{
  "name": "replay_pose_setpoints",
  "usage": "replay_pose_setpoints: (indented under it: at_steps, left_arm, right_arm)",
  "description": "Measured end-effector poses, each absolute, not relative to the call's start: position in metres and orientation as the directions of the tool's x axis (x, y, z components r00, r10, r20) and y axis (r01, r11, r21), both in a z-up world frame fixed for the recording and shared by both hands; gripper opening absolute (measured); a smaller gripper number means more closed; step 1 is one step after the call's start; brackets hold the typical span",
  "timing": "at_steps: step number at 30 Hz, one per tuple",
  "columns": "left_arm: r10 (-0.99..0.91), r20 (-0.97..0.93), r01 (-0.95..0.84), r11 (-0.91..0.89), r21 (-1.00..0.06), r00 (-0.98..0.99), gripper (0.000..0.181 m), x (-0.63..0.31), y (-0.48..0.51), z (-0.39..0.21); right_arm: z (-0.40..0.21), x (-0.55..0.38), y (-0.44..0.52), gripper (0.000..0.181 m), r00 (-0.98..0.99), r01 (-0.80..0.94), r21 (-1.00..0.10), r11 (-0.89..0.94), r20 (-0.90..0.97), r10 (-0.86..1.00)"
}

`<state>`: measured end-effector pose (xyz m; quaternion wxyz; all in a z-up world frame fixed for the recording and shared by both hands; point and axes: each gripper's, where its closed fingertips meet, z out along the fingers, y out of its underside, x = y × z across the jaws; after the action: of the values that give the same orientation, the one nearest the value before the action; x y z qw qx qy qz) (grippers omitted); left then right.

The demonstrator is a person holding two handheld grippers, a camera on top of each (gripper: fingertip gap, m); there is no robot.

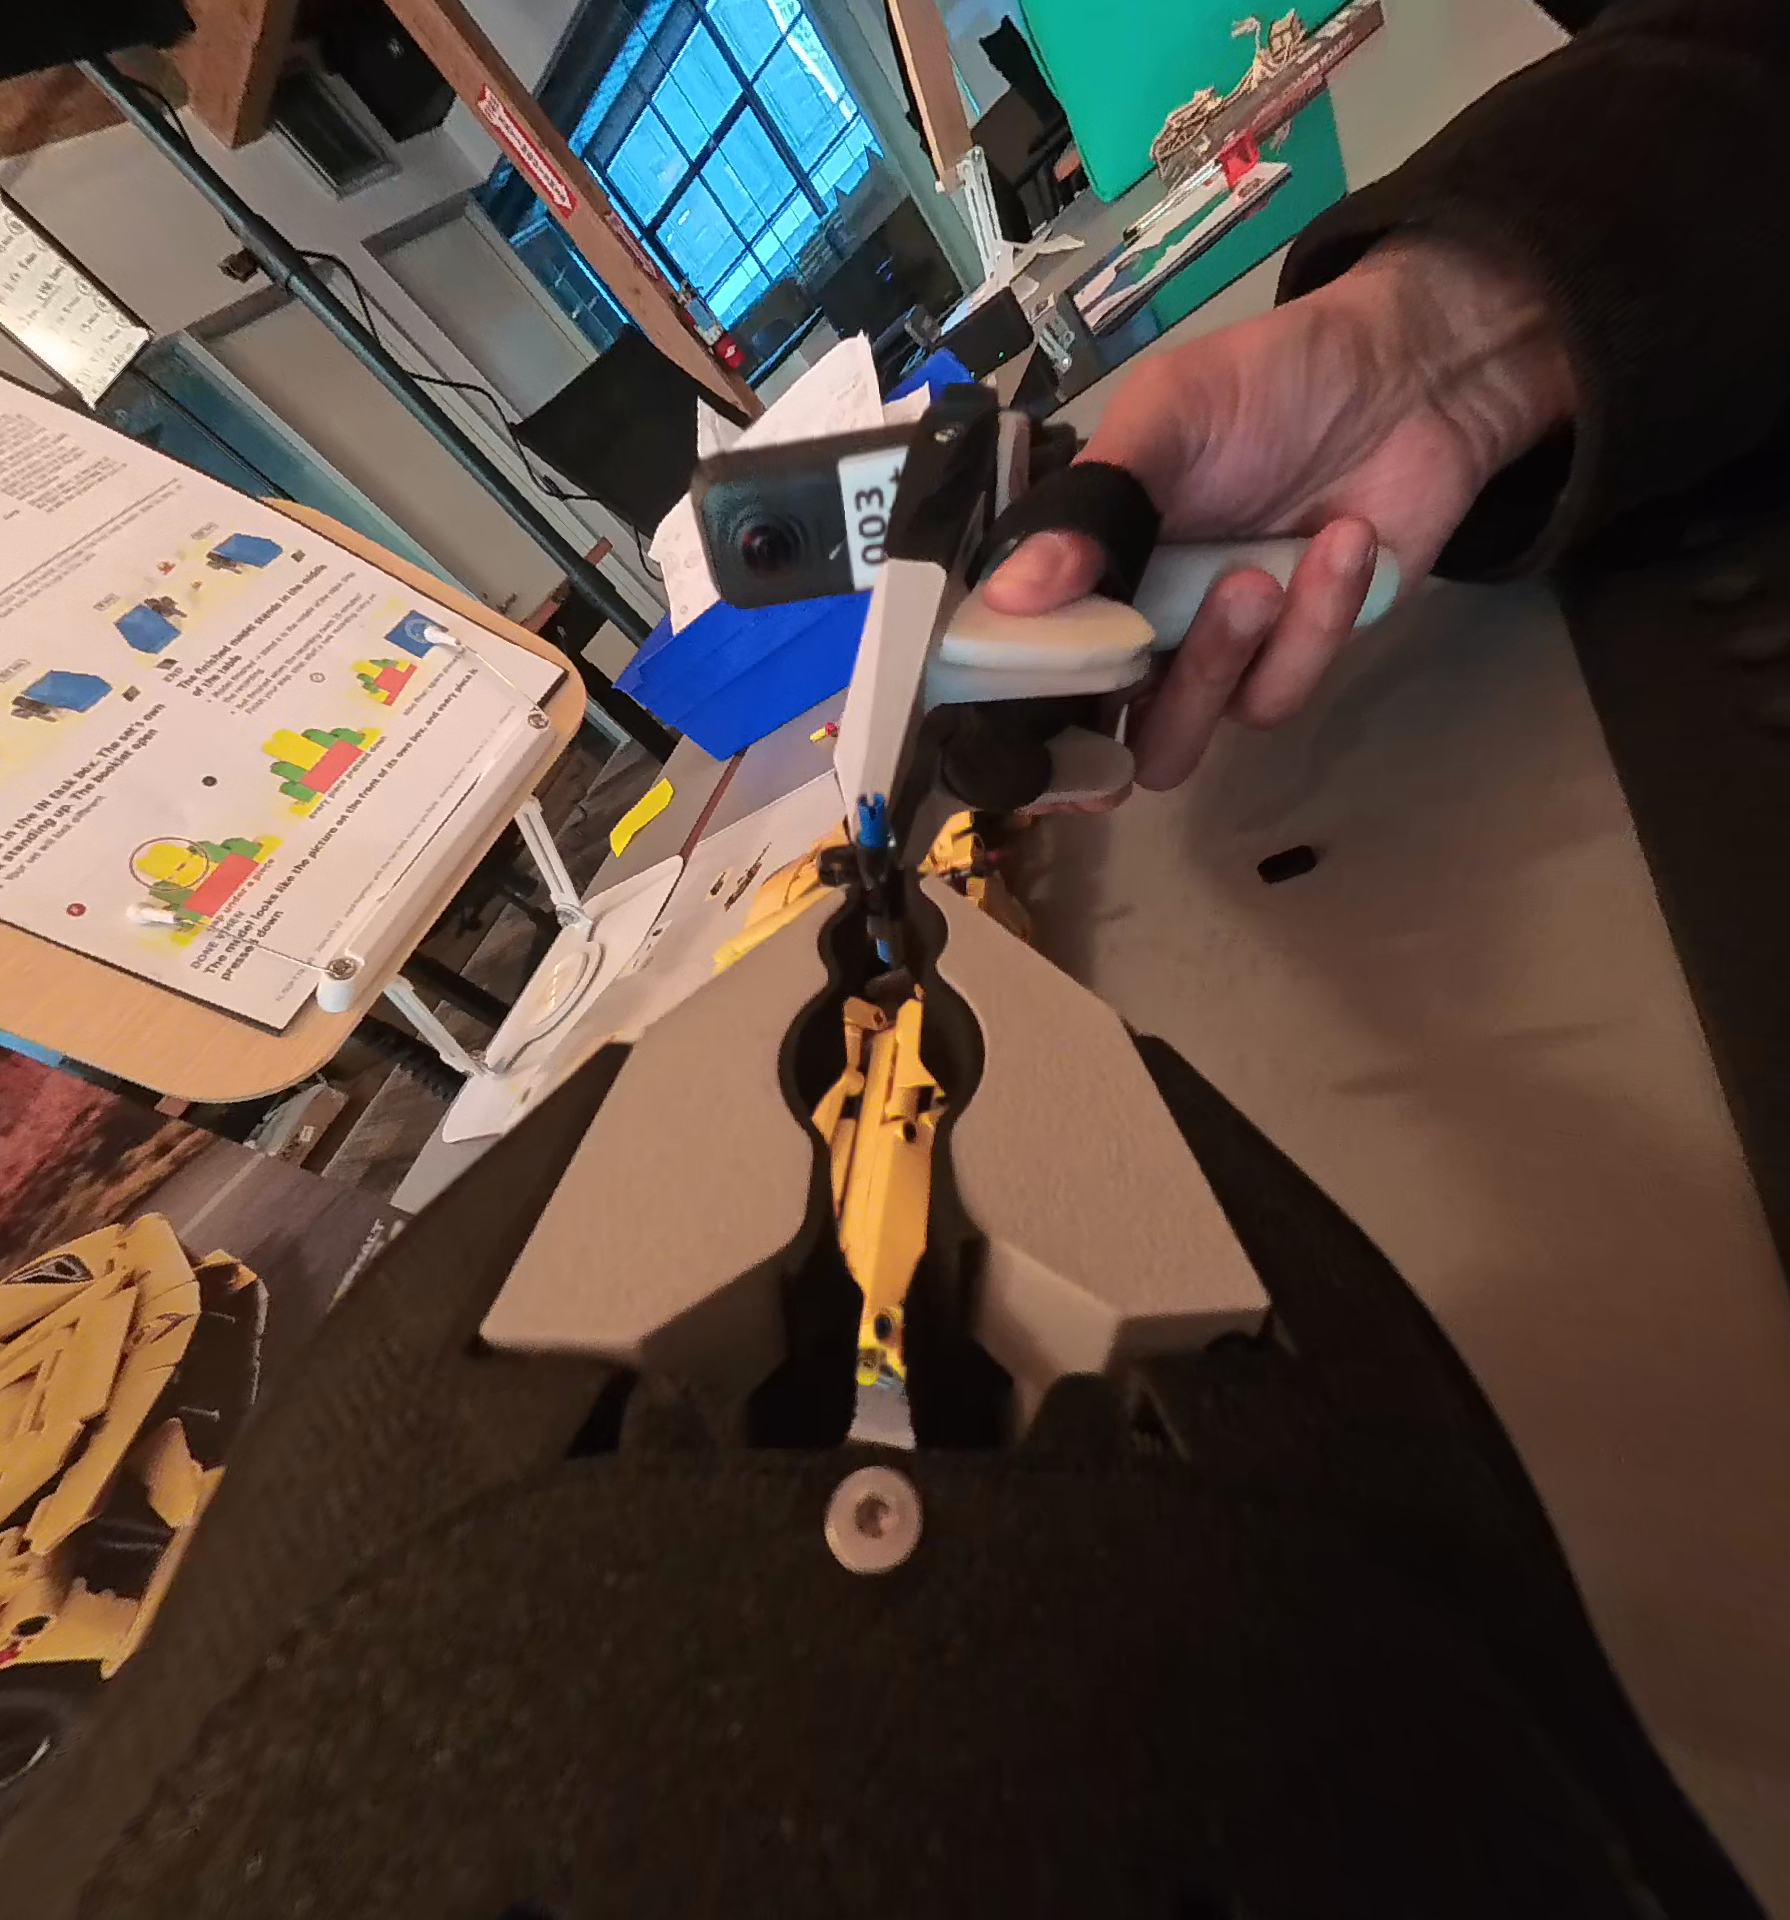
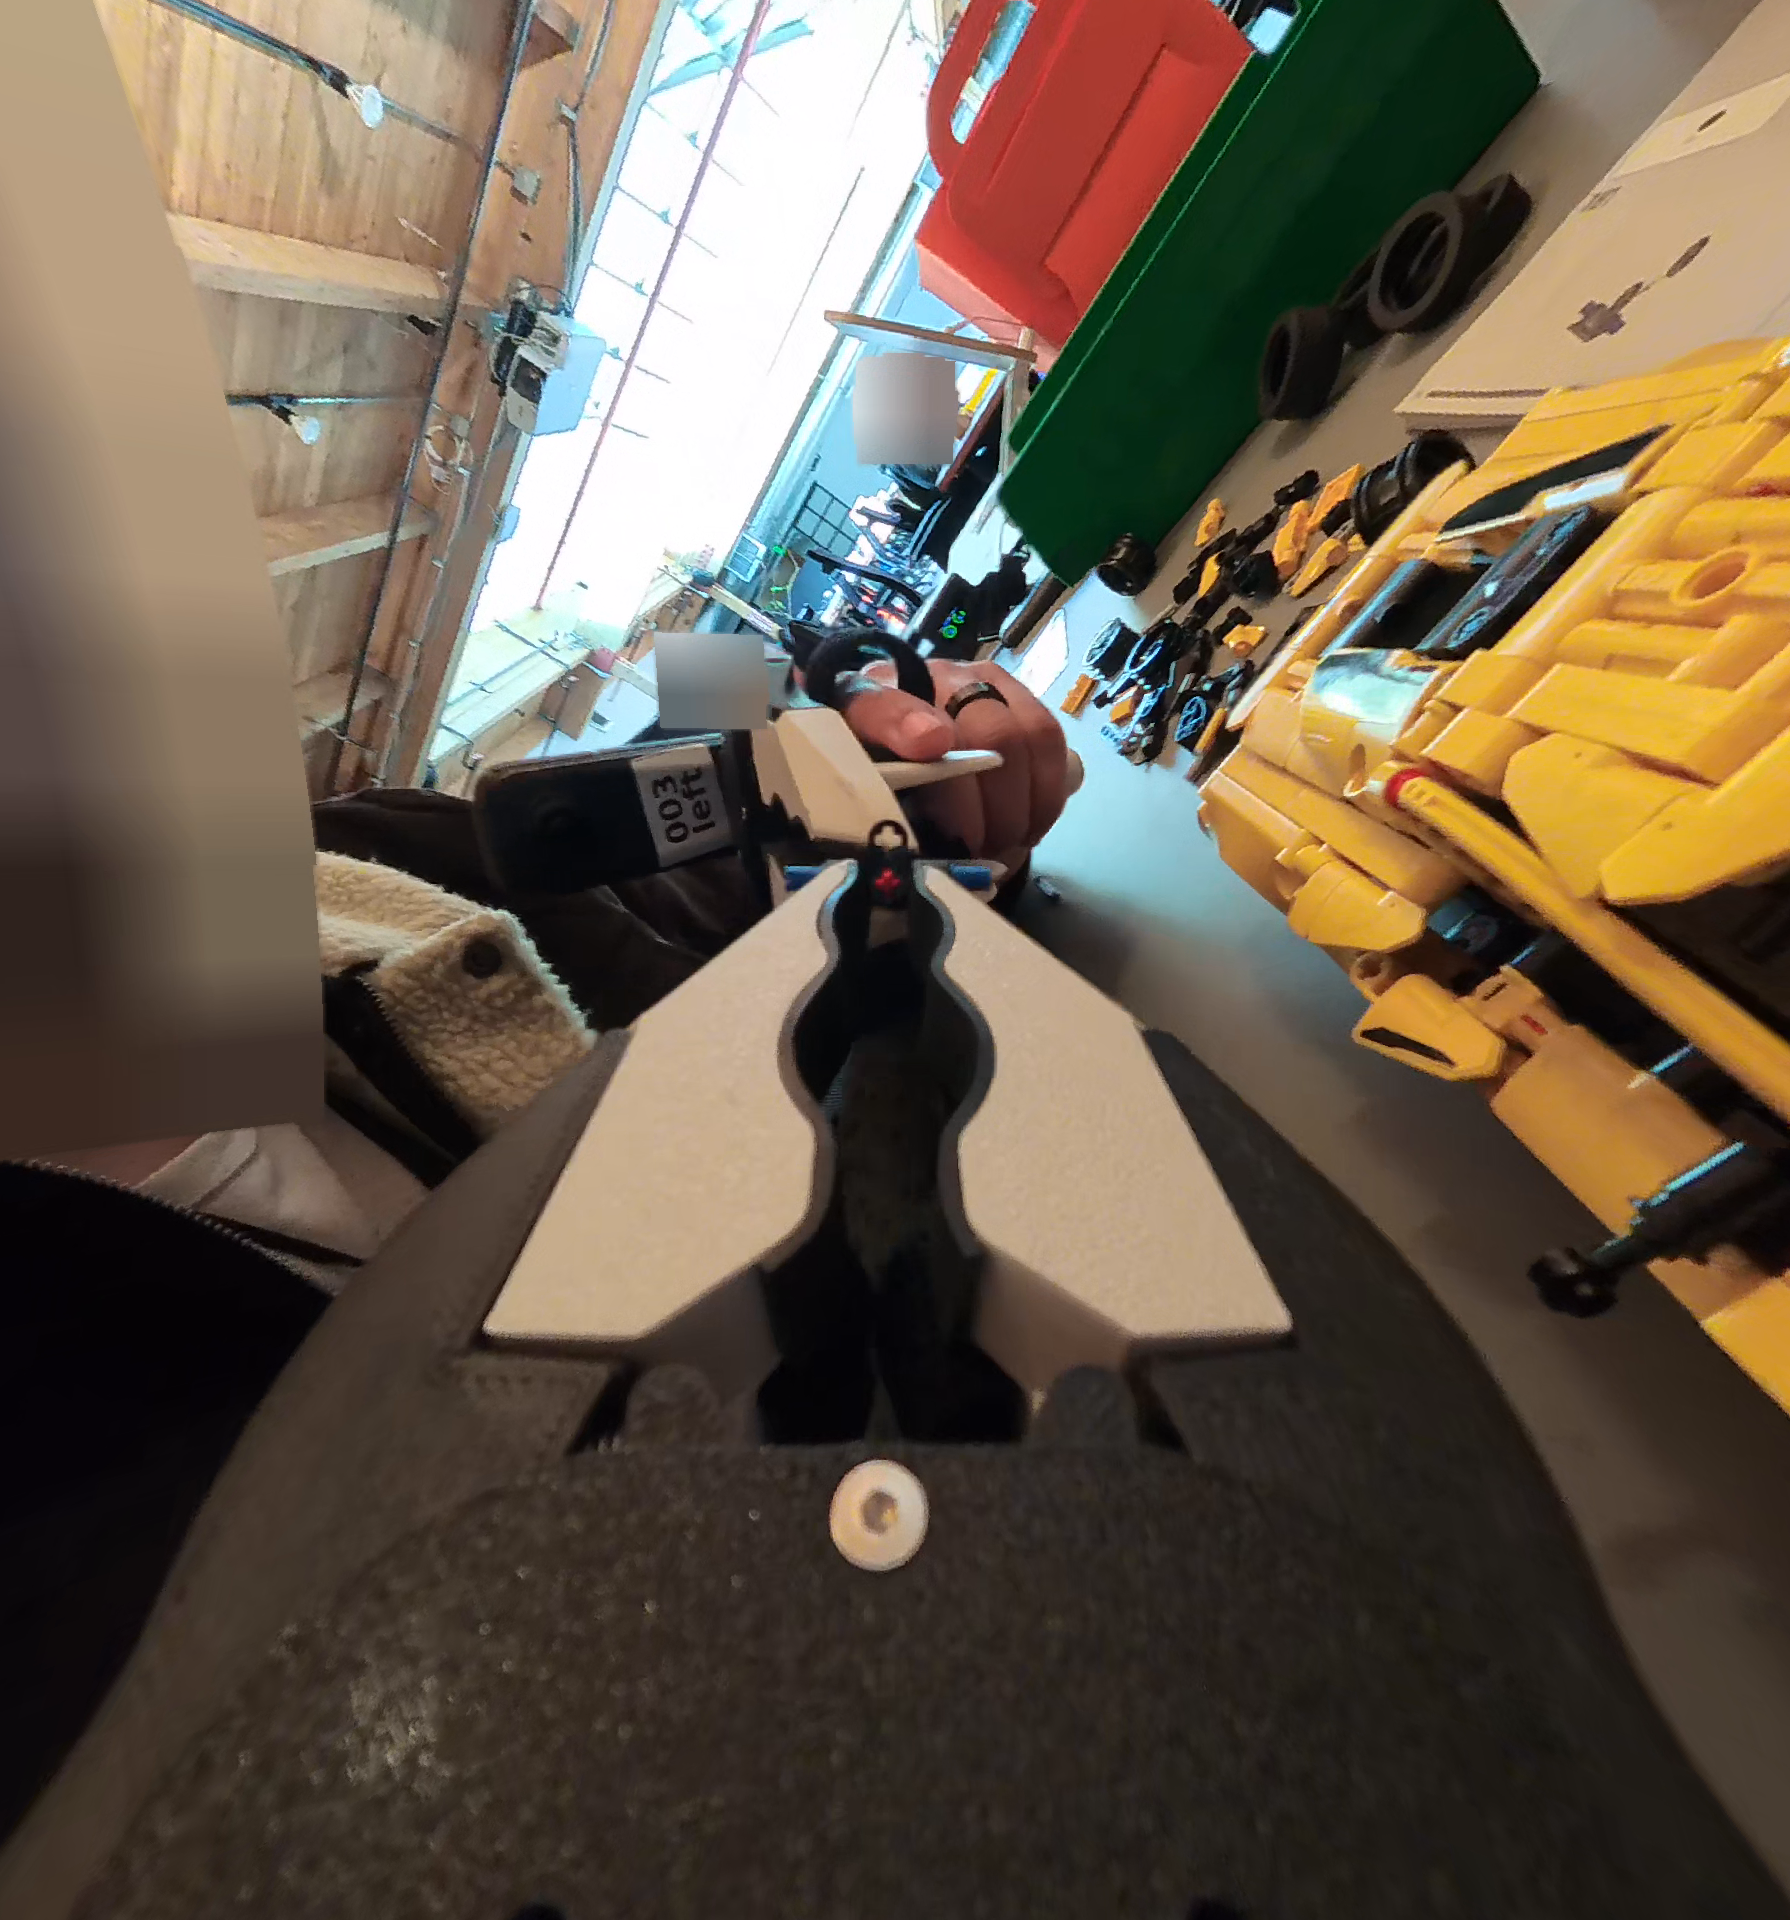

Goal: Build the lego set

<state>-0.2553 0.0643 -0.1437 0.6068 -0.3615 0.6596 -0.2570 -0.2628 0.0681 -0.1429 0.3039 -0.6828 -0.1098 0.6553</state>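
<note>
While both grippers meet tip to tip above the grey table (image 1: 1390,935), each seems to be there to steady one end of a single tiny assembly, so that one part can be pushed into the other. The left gripper (image 1: 875,914) has its fingers drawn nearly together on a small black connector (image 1: 875,896) carrying a blue pin (image 1: 872,816) that pokes out beyond the tips. From the right wrist view, the right gripper (image 2: 886,883) pinches the same little cluster: a black piece (image 2: 887,871) with a red cross-shaped hole sits at its fingertips, and blue pin ends (image 2: 972,879) stick out to either side. My guess is that a pin is being seated.

Beyond the right fingers and off to their right lies the main model, a large yellow car body (image 2: 1597,727) with black panels, well apart from the pinch. Farther past it, loose yellow and black pieces (image 2: 1213,592) and black tyres (image 2: 1390,281) are scattered.
</note>
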Motion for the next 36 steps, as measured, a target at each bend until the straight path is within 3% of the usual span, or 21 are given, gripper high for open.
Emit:
replay_pose_setpoints:
  at_steps: [7,19,22,32,36]
  left_arm:
    - [-0.836,-0.549,-0.118,0.546,-0.830,-0.003,0.006,-0.257,0.064,-0.136]
    - [-0.810,-0.586,-0.110,0.581,-0.806,0.012,0.006,-0.256,0.061,-0.136]
    - [-0.803,-0.595,-0.122,0.589,-0.799,0.017,0.005,-0.256,0.060,-0.134]
    - [-0.784,-0.619,-0.181,0.603,-0.777,0.044,0.006,-0.254,0.064,-0.137]
    - [-0.829,-0.559,-0.155,0.551,-0.820,0.013,0.006,-0.254,0.065,-0.138]
  right_arm:
    - [-0.134,-0.263,0.068,0.006,0.063,-0.264,-0.555,-0.789,-0.826,0.560]
    - [-0.135,-0.264,0.066,0.006,0.132,-0.238,-0.613,-0.753,-0.789,0.600]
    - [-0.132,-0.265,0.064,0.006,0.064,-0.261,-0.558,-0.788,-0.824,0.563]
    - [-0.135,-0.264,0.068,0.006,0.099,-0.272,-0.563,-0.780,-0.823,0.560]
    - [-0.135,-0.263,0.070,0.006,0.121,-0.252,-0.589,-0.768,-0.806,0.579]
